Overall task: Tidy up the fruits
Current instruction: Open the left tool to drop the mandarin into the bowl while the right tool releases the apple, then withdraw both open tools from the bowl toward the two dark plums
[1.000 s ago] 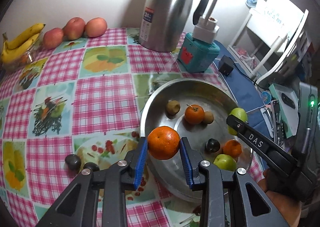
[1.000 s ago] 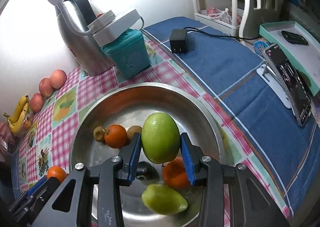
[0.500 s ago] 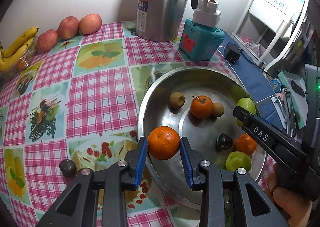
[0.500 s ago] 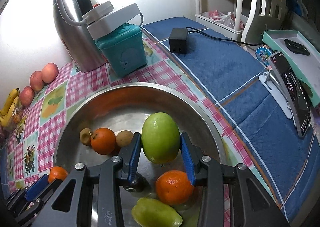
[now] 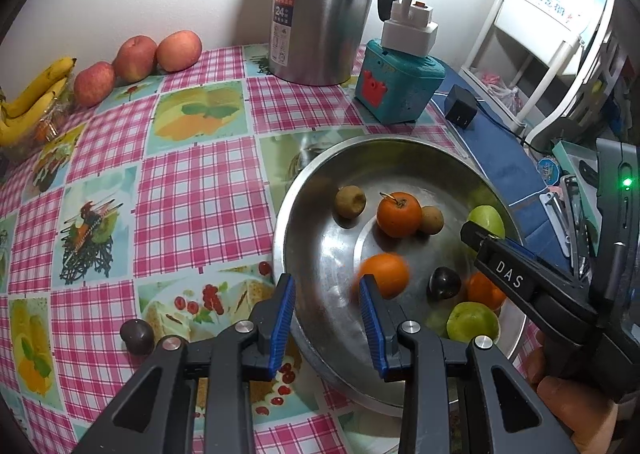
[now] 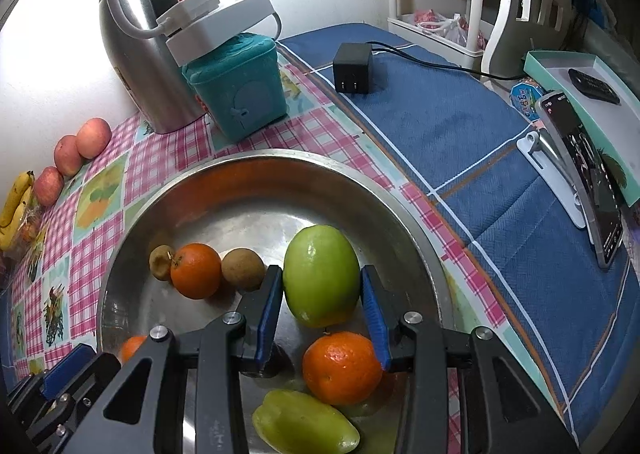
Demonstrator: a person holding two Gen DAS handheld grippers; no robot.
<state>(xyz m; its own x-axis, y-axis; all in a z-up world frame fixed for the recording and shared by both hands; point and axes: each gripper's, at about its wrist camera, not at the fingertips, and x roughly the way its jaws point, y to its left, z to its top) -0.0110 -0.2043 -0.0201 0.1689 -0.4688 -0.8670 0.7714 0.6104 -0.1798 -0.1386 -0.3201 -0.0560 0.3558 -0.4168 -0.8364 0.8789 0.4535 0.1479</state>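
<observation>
Between the blue pads of my right gripper [image 6: 322, 310] sat the green fruit [image 6: 321, 275], its long axis upright and both pads touching its flanks, so the jaws were clamped on it over the steel basin [image 6: 132, 242]. It hung above the basin floor, not on it, as far as I could judge from the wrist view. Directly below and just toward me lay an orange [image 6: 341, 368] and a pale green star-shaped fruit [image 6: 305, 423]; farther back sat another orange [image 6: 195, 271] with 2 small brown fruits beside it. My left gripper [image 5: 327, 312] stood with its jaws apart and nothing between them, at the basin's near-left rim, and a blurred orange [image 5: 383, 275] lay inside the basin just ahead of its right pad. Judging by that, the coming move belonged to the right hand: the clear floor lay ahead and slightly left of the held fruit, so I would lower it there instead of onto the orange beneath. Outside the basin a dark round fruit [image 5: 137, 336] rested on the checked tablecloth [image 5: 192, 190], nearer my left gripper. Far off were 3 apples [image 5: 136, 58] and bananas [image 5: 34, 94].
</observation>
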